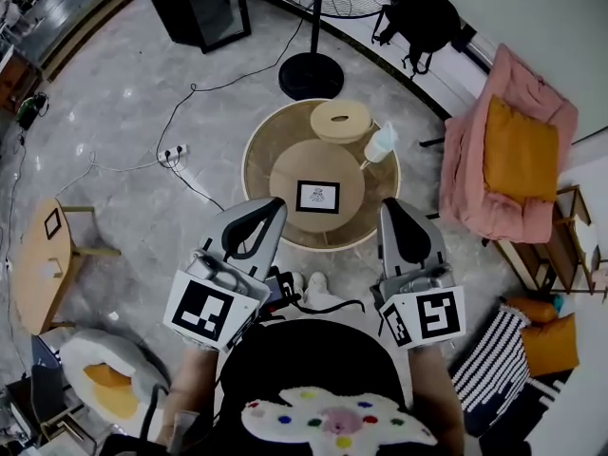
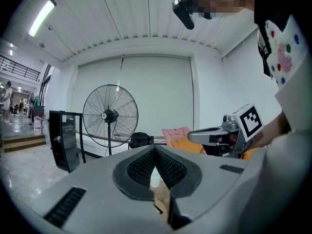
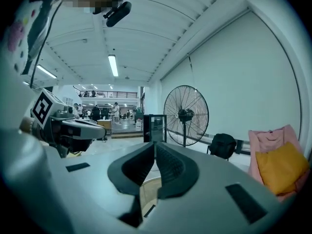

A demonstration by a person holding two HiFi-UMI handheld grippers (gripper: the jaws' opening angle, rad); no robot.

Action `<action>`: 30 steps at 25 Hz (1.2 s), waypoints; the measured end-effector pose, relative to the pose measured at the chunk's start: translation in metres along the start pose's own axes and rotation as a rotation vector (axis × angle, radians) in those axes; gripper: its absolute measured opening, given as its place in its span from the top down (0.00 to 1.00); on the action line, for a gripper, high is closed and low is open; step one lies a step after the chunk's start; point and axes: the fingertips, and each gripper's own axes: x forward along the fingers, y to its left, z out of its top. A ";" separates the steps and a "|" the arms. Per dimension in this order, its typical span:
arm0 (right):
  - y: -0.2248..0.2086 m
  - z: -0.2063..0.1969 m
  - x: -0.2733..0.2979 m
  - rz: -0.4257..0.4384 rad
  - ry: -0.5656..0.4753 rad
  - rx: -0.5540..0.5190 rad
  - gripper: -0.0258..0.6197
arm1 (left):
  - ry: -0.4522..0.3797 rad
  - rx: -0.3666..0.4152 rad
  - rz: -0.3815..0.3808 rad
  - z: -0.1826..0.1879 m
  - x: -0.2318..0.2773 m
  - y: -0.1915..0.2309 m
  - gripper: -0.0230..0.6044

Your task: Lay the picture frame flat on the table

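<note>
The picture frame [image 1: 317, 196], black-edged with a white print, lies flat on the round wooden table [image 1: 261, 174], ahead of both grippers. My left gripper [image 1: 272, 209] is held above the table's near left edge, its jaws shut with nothing between them. My right gripper [image 1: 390, 209] is over the near right edge, also shut and empty. Neither touches the frame. In the left gripper view the closed left gripper [image 2: 156, 151] points level, with the right gripper [image 2: 228, 134] beside it. The right gripper view shows its closed tips [image 3: 155, 148] and the left gripper [image 3: 66, 126].
A round beige lid [image 1: 340, 120] and a white bottle [image 1: 380, 144] stand at the table's far side. A floor fan's base [image 1: 312, 74], a pink armchair with an orange cushion [image 1: 518, 155], a small wooden side table [image 1: 46, 255] and a floor cable [image 1: 180, 112] surround it.
</note>
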 end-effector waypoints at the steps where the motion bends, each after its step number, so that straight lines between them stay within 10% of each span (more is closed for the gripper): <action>1: 0.000 -0.002 0.000 0.001 0.005 -0.001 0.90 | 0.002 0.003 -0.004 0.000 0.000 -0.001 0.94; 30: 0.011 -0.011 -0.005 0.014 0.042 -0.065 0.90 | 0.009 0.034 -0.014 -0.010 0.000 -0.006 0.94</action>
